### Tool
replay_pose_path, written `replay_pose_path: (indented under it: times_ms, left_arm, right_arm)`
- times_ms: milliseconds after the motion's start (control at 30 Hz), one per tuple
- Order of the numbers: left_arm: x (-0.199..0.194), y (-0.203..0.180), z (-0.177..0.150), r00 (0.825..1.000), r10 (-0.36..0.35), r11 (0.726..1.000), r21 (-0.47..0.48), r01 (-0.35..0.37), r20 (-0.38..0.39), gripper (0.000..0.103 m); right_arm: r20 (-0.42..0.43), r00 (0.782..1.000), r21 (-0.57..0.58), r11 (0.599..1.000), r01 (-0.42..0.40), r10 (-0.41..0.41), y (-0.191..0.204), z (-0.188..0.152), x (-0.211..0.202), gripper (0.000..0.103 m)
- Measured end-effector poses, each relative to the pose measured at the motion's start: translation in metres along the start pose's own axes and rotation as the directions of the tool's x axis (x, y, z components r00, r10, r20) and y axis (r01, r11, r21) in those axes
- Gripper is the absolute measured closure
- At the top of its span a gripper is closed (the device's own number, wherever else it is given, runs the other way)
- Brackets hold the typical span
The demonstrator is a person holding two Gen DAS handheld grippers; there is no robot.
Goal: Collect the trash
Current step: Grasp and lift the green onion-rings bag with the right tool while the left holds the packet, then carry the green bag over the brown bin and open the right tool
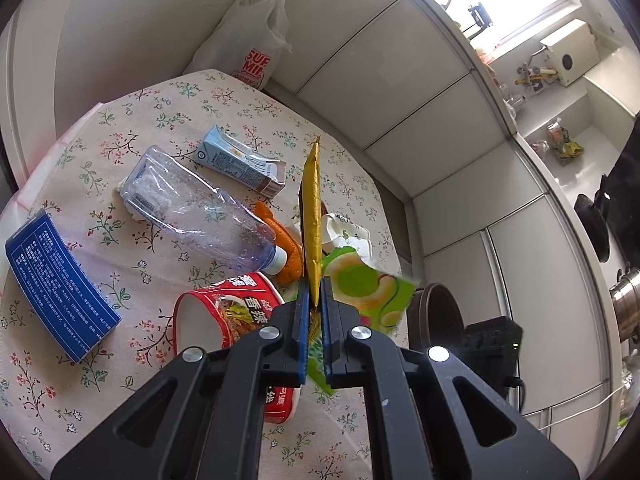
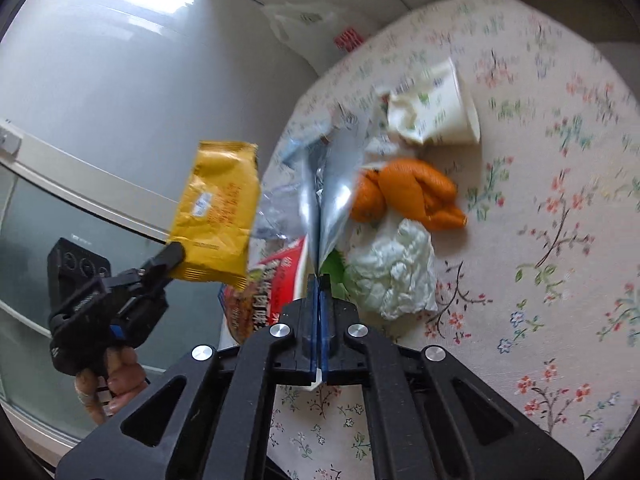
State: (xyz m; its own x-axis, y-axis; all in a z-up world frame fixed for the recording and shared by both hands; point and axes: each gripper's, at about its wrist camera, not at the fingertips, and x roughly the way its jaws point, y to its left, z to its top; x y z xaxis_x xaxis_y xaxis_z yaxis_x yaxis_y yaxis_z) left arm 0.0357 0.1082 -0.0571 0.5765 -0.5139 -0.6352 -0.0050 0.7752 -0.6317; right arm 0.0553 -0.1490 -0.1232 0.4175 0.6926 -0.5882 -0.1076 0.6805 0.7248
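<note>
Two claws (image 1: 315, 300) (image 2: 319, 280) (one wrapper (image 1: 312, 216) each)

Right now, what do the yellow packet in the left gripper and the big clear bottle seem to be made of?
Yellow packet: likely thin plastic or foil film, glossy, with a crimped end seam and wrinkles. Clear bottle: thin transparent plastic, crushed and dented, white cap.
</note>
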Motion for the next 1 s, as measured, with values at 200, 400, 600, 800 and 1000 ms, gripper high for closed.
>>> replay_pose_path:
  times_ms: [200,400,600,800,1000]
  left_arm:
    - [0.000,-0.015,-0.001,1.000,-0.025,0.999,0.026,0.025,0.004,0.098]
    - [0.000,-0.036,-0.005,0.998,-0.059,0.996,0.064,0.058,0.006,0.098]
    - [0.007,-0.066,-0.013,0.996,-0.091,0.989,0.113,0.091,-0.008,0.098]
    - [0.023,-0.099,-0.024,0.994,-0.098,0.981,0.162,0.103,-0.039,0.098]
    - [0.050,-0.142,-0.032,0.990,-0.108,0.971,0.203,0.125,-0.093,0.098]
  right_arm:
    - [0.106,0.994,-0.046,0.999,-0.003,0.007,0.009,0.002,-0.052,0.103]
    - [0.224,0.975,-0.066,0.998,0.000,0.015,0.012,0.009,-0.101,0.103]
    - [0.378,0.924,-0.104,0.989,0.101,-0.055,0.011,0.022,-0.170,0.103]
    - [0.501,0.842,-0.080,0.958,0.275,-0.200,-0.001,0.033,-0.240,0.103]
    - [0.589,0.707,0.071,0.896,0.438,-0.392,-0.032,0.036,-0.283,0.103]
